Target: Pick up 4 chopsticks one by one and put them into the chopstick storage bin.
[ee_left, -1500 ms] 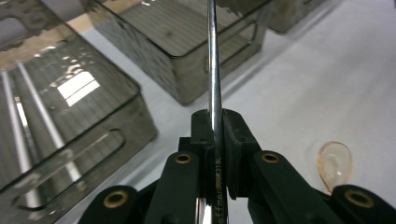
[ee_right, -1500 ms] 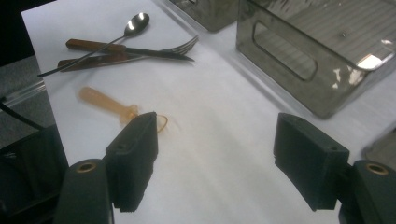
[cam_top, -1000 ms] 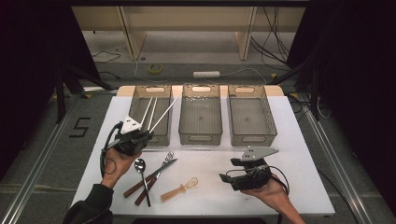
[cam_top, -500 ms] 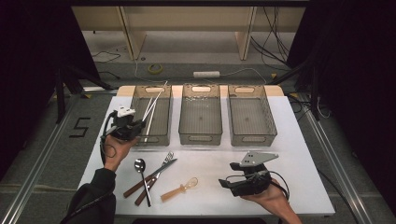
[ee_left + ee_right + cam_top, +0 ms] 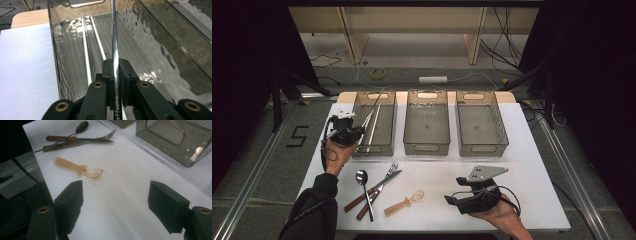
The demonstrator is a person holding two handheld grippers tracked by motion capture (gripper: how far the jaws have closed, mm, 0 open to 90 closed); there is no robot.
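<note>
Your left gripper [image 5: 115,75] is clenched on a slim, shiny metal chopstick [image 5: 114,37], its polished shaft running straight up between the black pads, with small printed lettering on it near the bottom of the left gripper view. The chopstick reaches into the leftmost smoky clear plastic bin [image 5: 375,125], where two white chopsticks [image 5: 93,42] lie side by side along the ribbed floor. Your right gripper [image 5: 115,202] hangs released over the white tabletop [image 5: 130,185], jaws wide apart with nothing between them, near a translucent amber plastic spoon [image 5: 77,167].
</note>
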